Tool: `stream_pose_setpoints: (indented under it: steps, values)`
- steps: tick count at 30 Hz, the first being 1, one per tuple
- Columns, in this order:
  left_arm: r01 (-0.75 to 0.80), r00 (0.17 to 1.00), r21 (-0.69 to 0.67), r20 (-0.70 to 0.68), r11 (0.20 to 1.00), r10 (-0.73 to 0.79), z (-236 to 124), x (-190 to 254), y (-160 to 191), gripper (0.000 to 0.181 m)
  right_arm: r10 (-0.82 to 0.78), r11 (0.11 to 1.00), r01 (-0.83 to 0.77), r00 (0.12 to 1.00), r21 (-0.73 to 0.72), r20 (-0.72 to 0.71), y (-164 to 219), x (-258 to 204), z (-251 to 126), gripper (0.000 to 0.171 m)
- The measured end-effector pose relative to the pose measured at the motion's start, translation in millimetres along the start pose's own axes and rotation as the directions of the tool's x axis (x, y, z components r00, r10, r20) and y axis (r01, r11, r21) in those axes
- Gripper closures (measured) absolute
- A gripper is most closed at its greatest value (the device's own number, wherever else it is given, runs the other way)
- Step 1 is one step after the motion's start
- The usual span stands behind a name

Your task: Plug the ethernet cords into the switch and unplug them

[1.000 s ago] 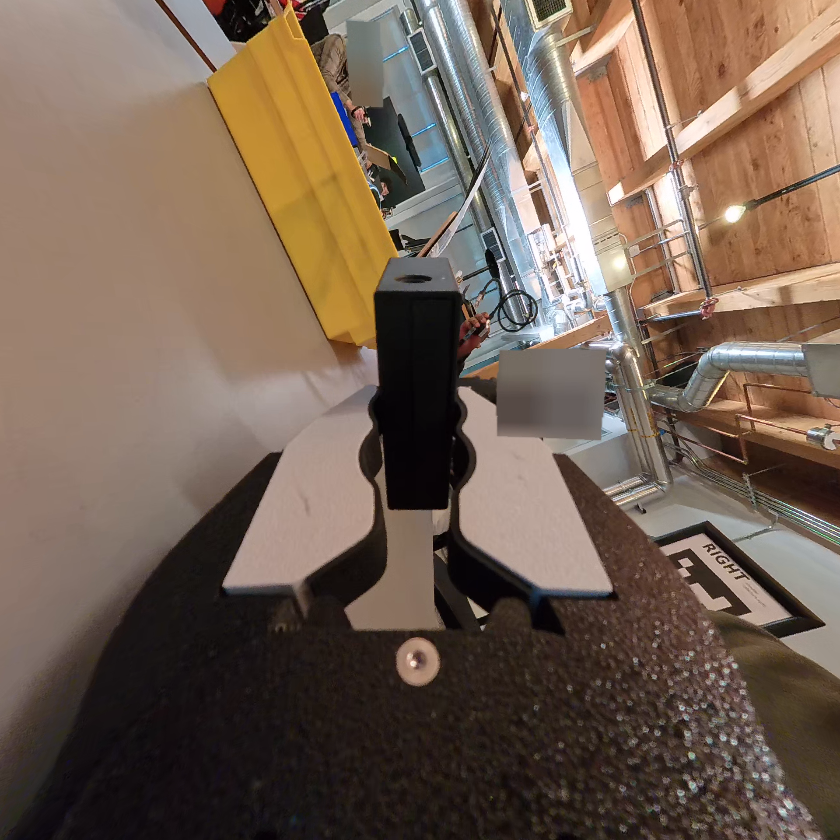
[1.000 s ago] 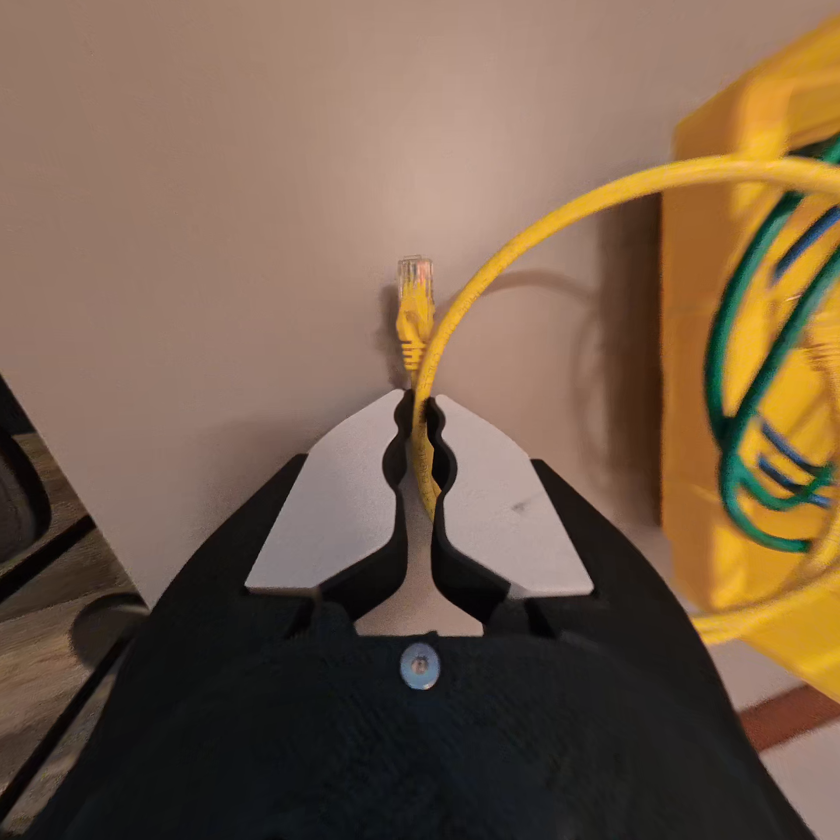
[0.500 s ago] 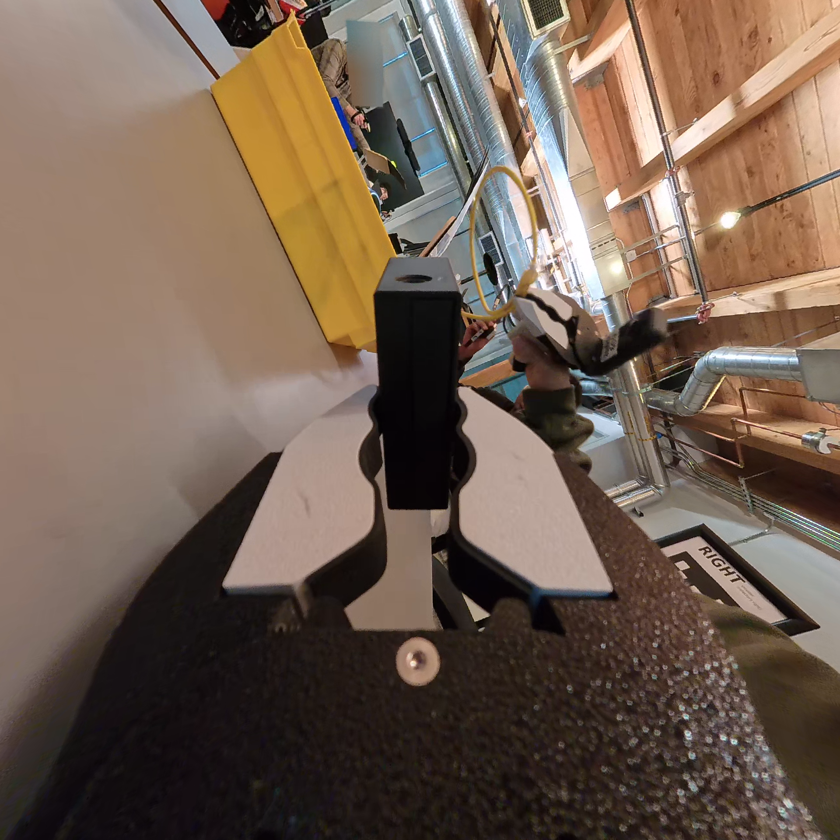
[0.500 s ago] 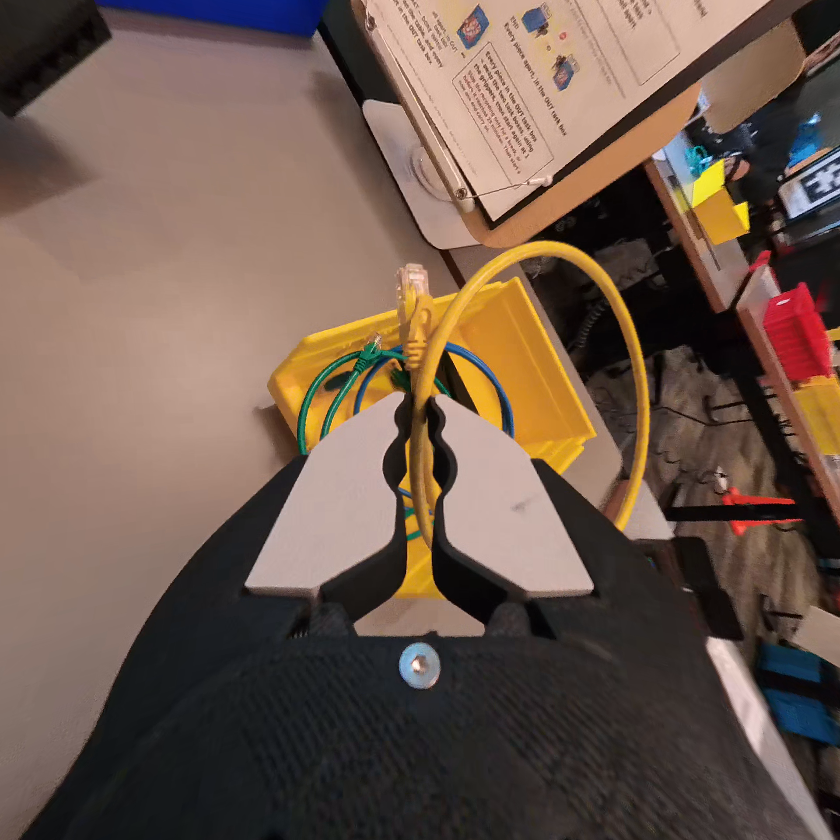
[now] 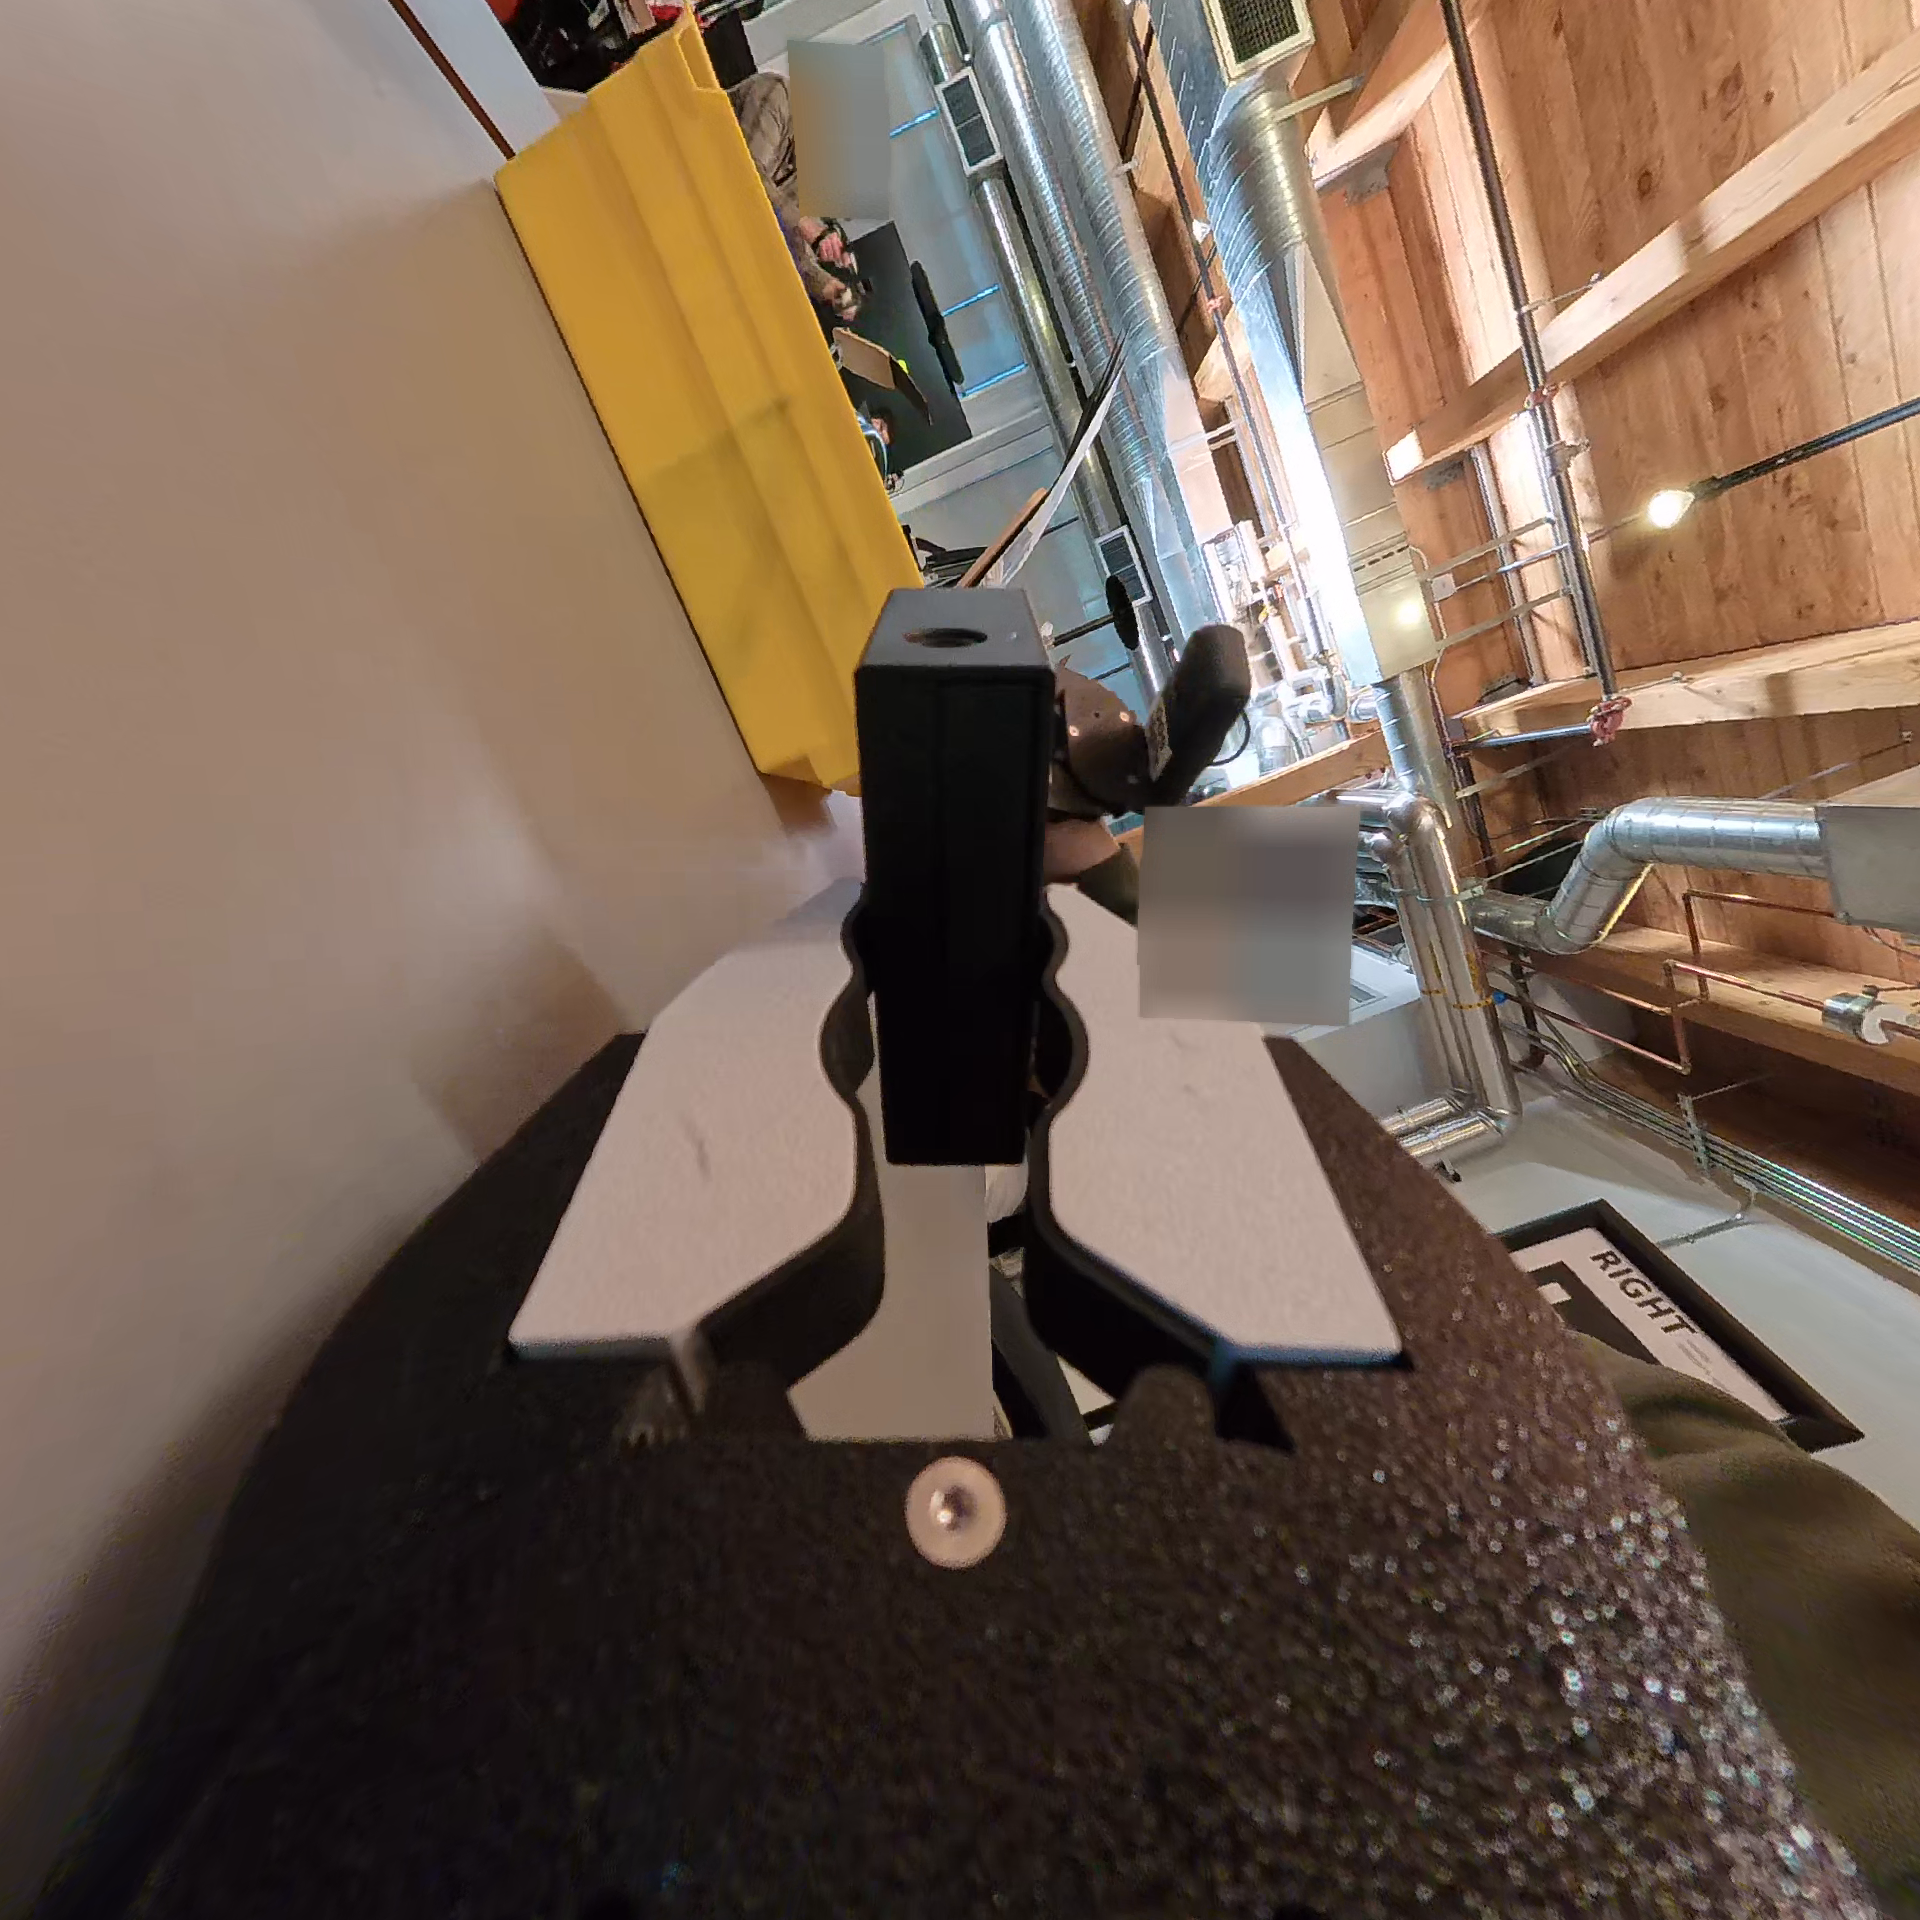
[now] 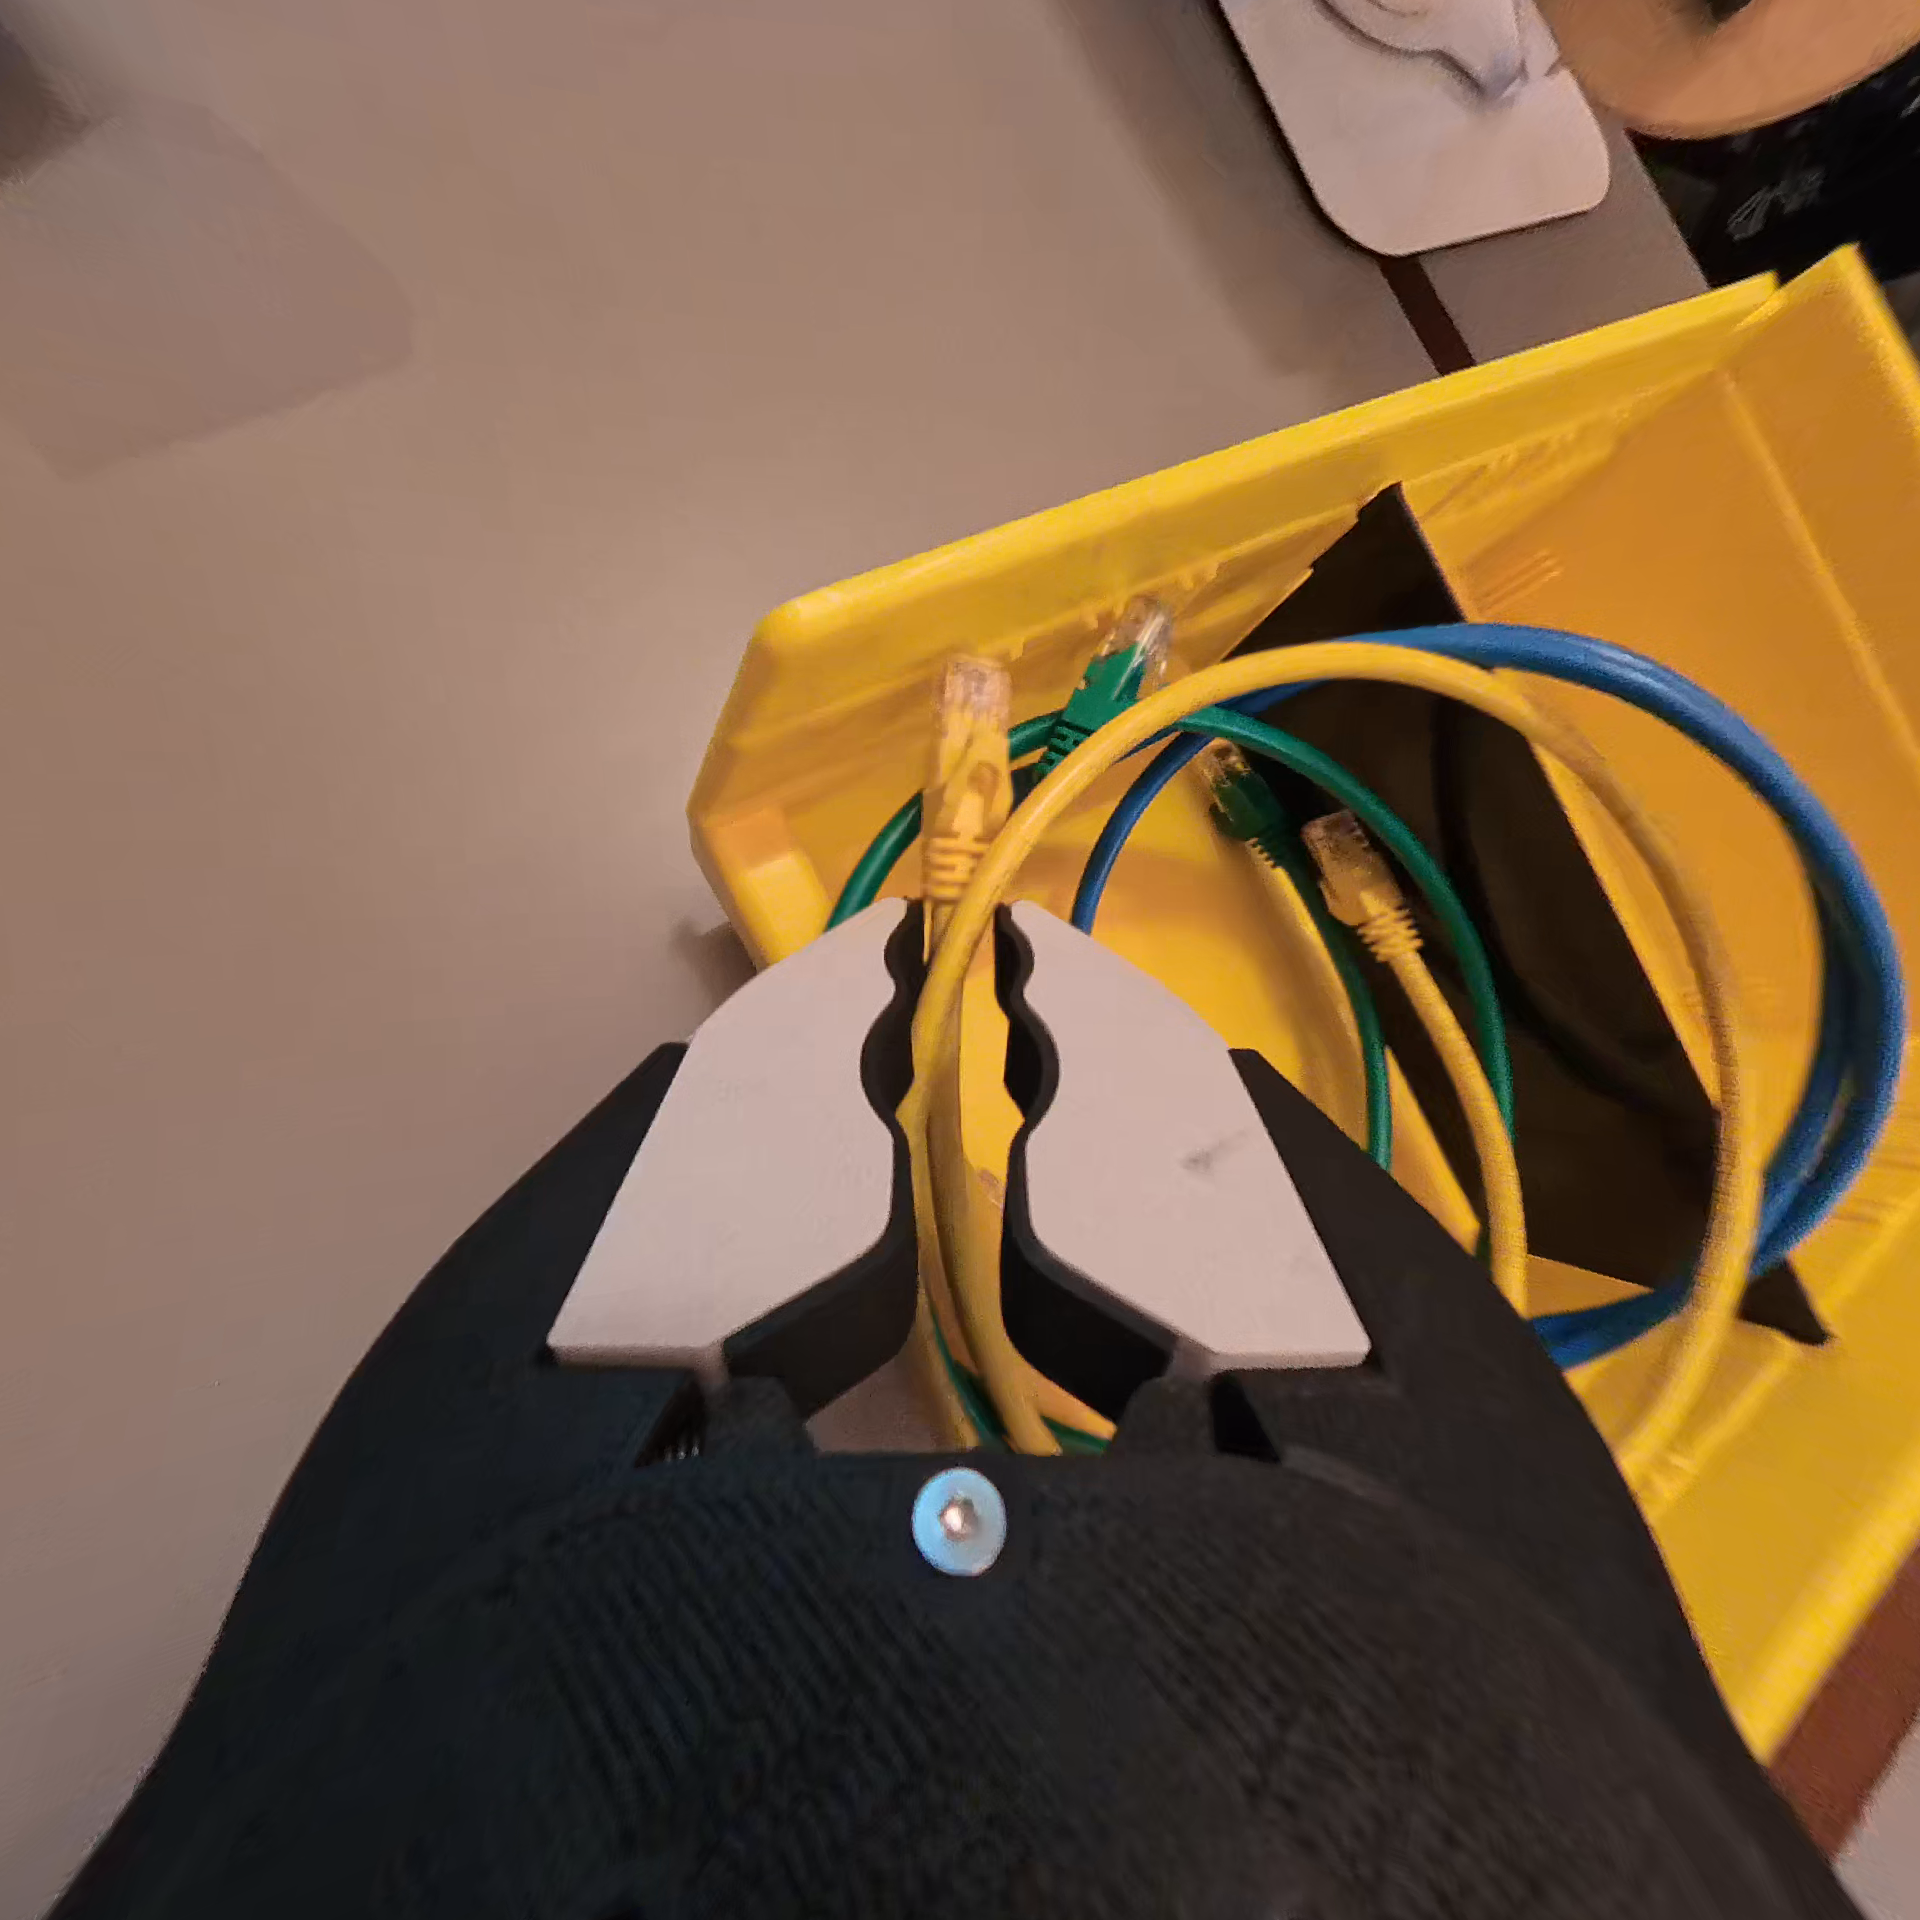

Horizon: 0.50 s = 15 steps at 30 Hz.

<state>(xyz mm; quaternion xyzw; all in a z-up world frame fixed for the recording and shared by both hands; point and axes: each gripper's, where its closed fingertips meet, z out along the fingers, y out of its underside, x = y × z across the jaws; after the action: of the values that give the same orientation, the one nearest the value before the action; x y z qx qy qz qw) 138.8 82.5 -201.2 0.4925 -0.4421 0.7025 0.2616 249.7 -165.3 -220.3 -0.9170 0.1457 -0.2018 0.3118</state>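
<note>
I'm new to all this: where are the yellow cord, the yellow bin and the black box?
yellow cord (image 6: 1351,665), right wrist view, top of its loop.
yellow bin (image 6: 1039,582), right wrist view, its near rim.
black box (image 5: 951,883), left wrist view, its front face.

Wood-plank wall (image 5: 1714,312), silver ducts (image 5: 1049,260), beige tabletop (image 6: 416,520).
</note>
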Motion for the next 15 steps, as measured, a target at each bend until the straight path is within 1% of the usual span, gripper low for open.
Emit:
stream_pose_setpoints:
  steps: [1, 2, 4, 5, 6, 8, 10, 11, 13, 15]
  values:
    - [0.0, 1.0, -0.003, -0.001, 1.0, 0.0, 0.6, 0.2, 1.0, 0.154, 0.027, 1.0, -0.027, 0.999, -0.006, 0.025, 1.8, -2.3, 3.8, 0.154]
    - [0.0, 1.0, -0.006, -0.002, 1.0, 0.0, 1.3, 0.4, 1.8, 0.154, 0.062, 0.998, -0.061, 0.997, -0.015, 0.045, 3.1, -2.6, 5.9, 0.154]
    - [0.003, 1.0, -0.004, -0.002, 1.0, -0.003, 1.9, 0.3, 2.6, 0.154, 0.098, 0.995, -0.097, 0.994, -0.025, 0.046, 3.5, 2.3, 3.9, 0.14]
    - [0.004, 1.0, -0.001, -0.002, 1.0, -0.004, 2.0, 0.3, 2.5, 0.155, 0.113, 0.993, -0.112, 0.993, -0.031, 0.032, 3.7, 5.7, 0.5, 0.13]
    - [0.007, 1.0, 0.001, -0.003, 1.0, -0.007, 2.1, 0.6, 2.4, 0.155, 0.131, 0.991, -0.131, 0.991, -0.027, 0.011, 2.5, 10.2, -4.1, 0.115]
    - [0.018, 1.0, 0.012, -0.011, 1.0, -0.018, 1.7, 1.9, 0.6, 0.154, 0.194, 0.981, -0.194, 0.981, 0.014, 0.004, -4.5, 13.9, -17.3, 0.097]
    - [0.037, 0.999, 0.027, -0.022, 0.999, -0.037, 1.1, 3.2, -1.5, 0.154, 0.25, 0.963, -0.249, 0.968, 0.102, 0.001, -16.1, 16.1, -34.4, 0.076]
    - [0.045, 0.999, 0.03, -0.025, 0.999, -0.044, 0.9, 3.5, -2.1, 0.154, 0.272, 0.95, -0.269, 0.962, 0.156, 0.002, -22.4, 15.9, -44.3, 0.071]
    - [0.053, 0.998, 0.035, -0.025, 0.998, -0.052, 1.3, 4.0, -2.6, 0.154, 0.334, 0.901, -0.324, 0.942, 0.288, 0.014, -37.4, 14.4, -67.0, 0.067]
    - [0.072, 0.997, 0.045, -0.033, 0.996, -0.07, 2.0, 5.2, -4.2, 0.154, 0.415, 0.815, -0.388, 0.909, 0.431, 0.034, -50.9, 16.0, -92.1, 0.062]
